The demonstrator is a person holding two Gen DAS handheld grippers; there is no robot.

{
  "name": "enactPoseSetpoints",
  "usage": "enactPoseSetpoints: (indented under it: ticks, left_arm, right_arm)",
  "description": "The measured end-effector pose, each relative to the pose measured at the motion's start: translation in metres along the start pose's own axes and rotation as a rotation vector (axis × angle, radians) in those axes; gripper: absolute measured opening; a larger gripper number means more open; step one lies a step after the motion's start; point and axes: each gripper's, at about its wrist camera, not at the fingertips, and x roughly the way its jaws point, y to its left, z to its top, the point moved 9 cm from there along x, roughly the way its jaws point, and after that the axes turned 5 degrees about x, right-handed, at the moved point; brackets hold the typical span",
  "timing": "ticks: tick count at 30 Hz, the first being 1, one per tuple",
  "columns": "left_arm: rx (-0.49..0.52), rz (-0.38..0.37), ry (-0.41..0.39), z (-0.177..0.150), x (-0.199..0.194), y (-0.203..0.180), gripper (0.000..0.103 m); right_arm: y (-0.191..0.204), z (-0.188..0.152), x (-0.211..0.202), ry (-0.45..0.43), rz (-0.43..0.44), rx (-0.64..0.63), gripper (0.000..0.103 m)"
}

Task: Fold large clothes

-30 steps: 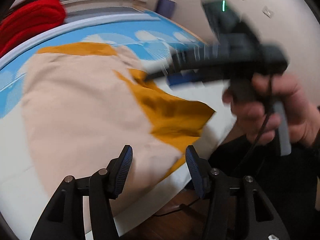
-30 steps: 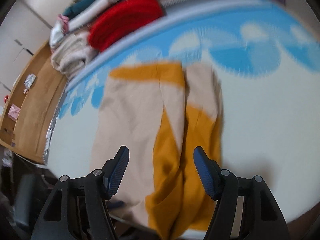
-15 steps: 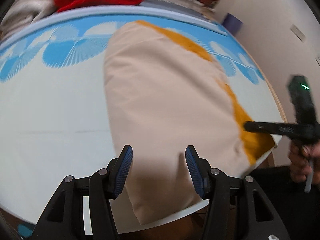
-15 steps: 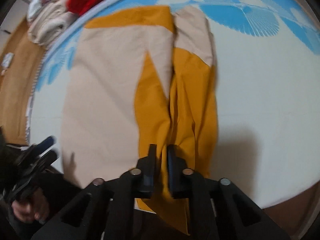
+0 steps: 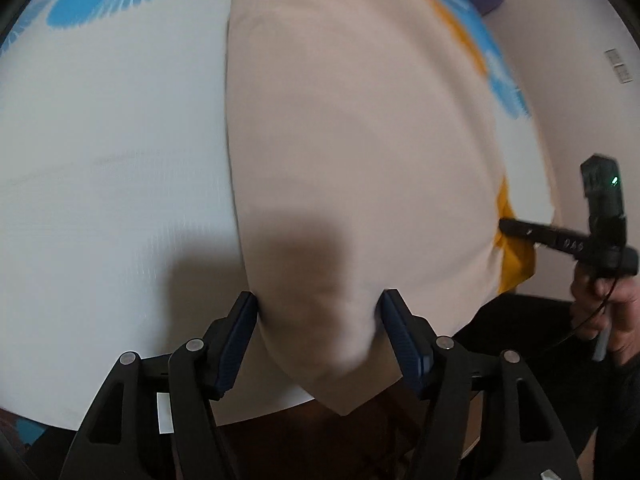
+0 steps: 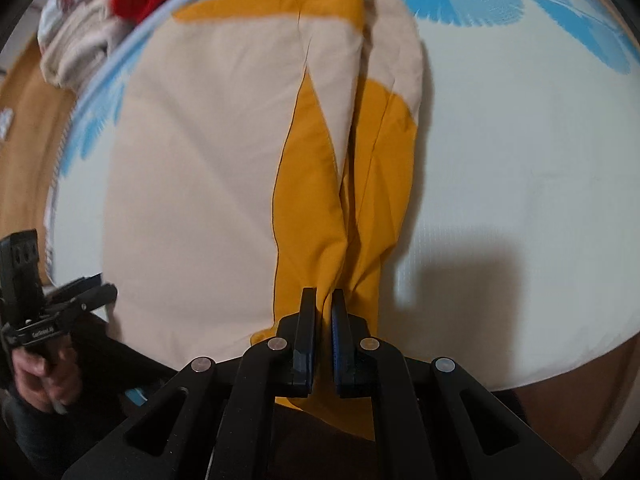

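On the bed (image 5: 100, 168), the left gripper (image 5: 318, 320) has just widened its jaws around the beige near corner of the garment (image 5: 352, 152), not yet pinching. The right gripper (image 6: 323, 320), open a second ago, now clamps the orange hem (image 6: 316, 216), ready to lift the fold.

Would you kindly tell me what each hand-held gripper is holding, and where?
Right hand-held gripper: garment's orange near edge. Left hand-held gripper: nothing, open around beige corner.

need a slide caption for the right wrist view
Right claw shut on the orange fabric at the near edge of a beige and orange garment spread on the bed.
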Motion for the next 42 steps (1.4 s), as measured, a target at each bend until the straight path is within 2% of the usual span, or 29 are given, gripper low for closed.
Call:
enactPoseSetpoints:
  ticks: [5,6,10,11,15,18,19,23,27,32,34,42]
  left_arm:
    - [0.060,0.054,0.035,-0.002,0.010,-0.005,0.059]
    - [0.065,0.058,0.036,-0.002,0.009,-0.007,0.059]
    - [0.034,0.035,0.025,0.001,-0.002,-0.012,0.062]
    - [0.027,0.031,0.005,0.004,-0.008,-0.013,0.062]
    - [0.004,0.027,-0.068,0.024,-0.025,-0.012,0.062]
    - [-0.050,0.030,-0.120,0.043,-0.034,-0.004,0.062]
    - [-0.067,0.040,-0.135,0.049,-0.036,0.000,0.062]
    - [-0.121,0.051,-0.164,0.076,-0.035,0.018,0.065]
    - [-0.158,0.036,-0.174,0.106,-0.024,0.027,0.069]
    - [-0.189,0.026,-0.181,0.135,-0.003,0.032,0.076]
    - [-0.200,0.018,-0.184,0.150,0.006,0.028,0.078]
    - [-0.193,-0.024,-0.186,0.184,0.028,0.025,0.081]
  right_arm:
    - [0.002,0.002,0.026,0.046,-0.058,-0.014,0.010]
    - [0.004,0.003,0.028,0.044,-0.063,-0.018,0.016]
    - [0.007,0.013,0.024,0.024,-0.031,0.014,0.022]
    - [0.006,0.020,0.019,-0.001,-0.004,0.045,0.026]
    - [0.003,0.047,-0.001,-0.116,0.059,0.121,0.056]
    - [0.005,0.064,-0.002,-0.146,0.052,0.115,0.068]
    - [0.005,0.068,0.002,-0.148,0.041,0.113,0.069]
    - [0.003,0.076,0.028,-0.082,0.035,0.131,0.071]
    - [0.001,0.085,0.053,-0.035,0.025,0.139,0.080]
    - [0.005,0.098,0.065,-0.012,0.058,0.149,0.080]
    - [0.009,0.101,0.066,-0.016,0.060,0.133,0.077]
    - [0.034,0.119,0.070,-0.023,0.147,0.111,0.032]
